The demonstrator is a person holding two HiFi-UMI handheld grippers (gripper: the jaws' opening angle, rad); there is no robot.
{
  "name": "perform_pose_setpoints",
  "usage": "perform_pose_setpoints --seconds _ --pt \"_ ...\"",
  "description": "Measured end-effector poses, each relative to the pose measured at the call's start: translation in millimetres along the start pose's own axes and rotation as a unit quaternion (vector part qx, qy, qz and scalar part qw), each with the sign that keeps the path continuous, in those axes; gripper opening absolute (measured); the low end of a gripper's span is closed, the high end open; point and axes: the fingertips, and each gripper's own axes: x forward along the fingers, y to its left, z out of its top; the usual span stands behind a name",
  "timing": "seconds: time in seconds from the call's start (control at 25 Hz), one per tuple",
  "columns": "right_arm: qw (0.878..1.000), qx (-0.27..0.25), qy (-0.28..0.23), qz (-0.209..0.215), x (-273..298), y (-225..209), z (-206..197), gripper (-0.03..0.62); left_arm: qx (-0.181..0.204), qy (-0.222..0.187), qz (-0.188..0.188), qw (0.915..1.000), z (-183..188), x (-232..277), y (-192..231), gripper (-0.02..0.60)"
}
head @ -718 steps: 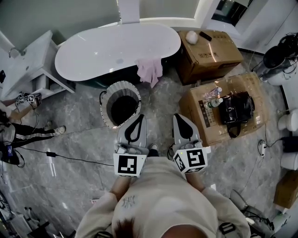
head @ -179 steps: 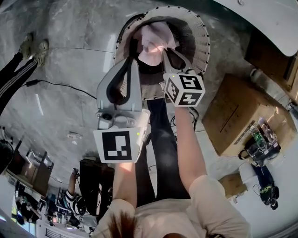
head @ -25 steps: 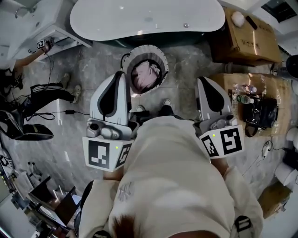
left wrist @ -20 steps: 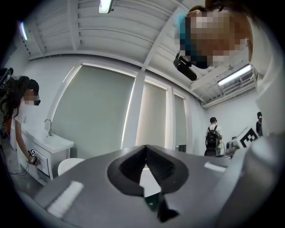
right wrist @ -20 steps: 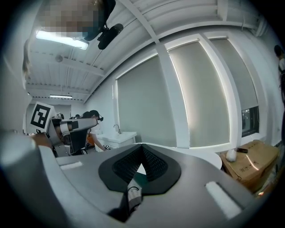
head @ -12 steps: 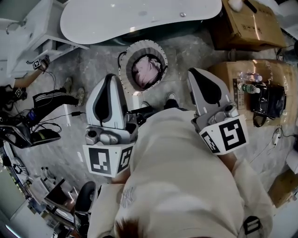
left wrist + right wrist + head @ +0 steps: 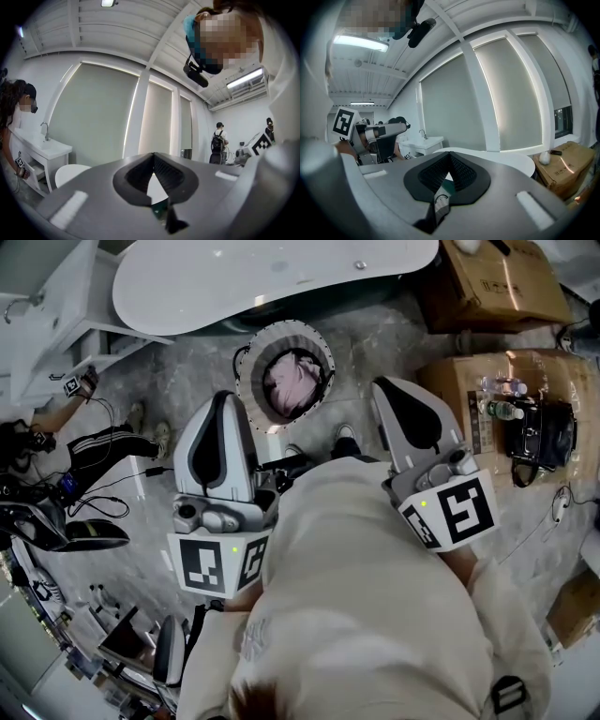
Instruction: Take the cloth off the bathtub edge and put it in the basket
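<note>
The pink cloth [image 7: 291, 381] lies crumpled inside the round white-rimmed basket [image 7: 246, 390], which stands on the marble floor just in front of the white bathtub [image 7: 272, 277]. My left gripper [image 7: 223, 397] is held close to my body, left of and nearer than the basket, its jaws shut and empty. To the right of the basket my right gripper [image 7: 394, 385] is also shut with nothing in it. In the left gripper view the left gripper [image 7: 153, 154] points level toward the tub's end [image 7: 70, 173]. The right gripper [image 7: 450, 153] faces the tub [image 7: 506, 159].
Cardboard boxes [image 7: 497, 287] stand right of the tub; a nearer box [image 7: 459, 381] carries bottles and a black bag [image 7: 539, 432]. A white sink cabinet [image 7: 56, 343] and a person's legs [image 7: 103, 442] are at the left, with cables [image 7: 122, 484] on the floor.
Long before, the cloth hung on the tub edge; later the right gripper held it over the basket. In the last second the left gripper drifted slightly; both stay shut.
</note>
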Motion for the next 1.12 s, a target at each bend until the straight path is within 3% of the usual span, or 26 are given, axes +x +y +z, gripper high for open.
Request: perform_pose_setpoints --seconds 1.12 --pt "1.0 -0.012 0.002 -0.014 5.2 10.3 -0.7 -0.003 -0.004 -0.006 0.002 1.0 1.9 -8.5 15.3 0.002"
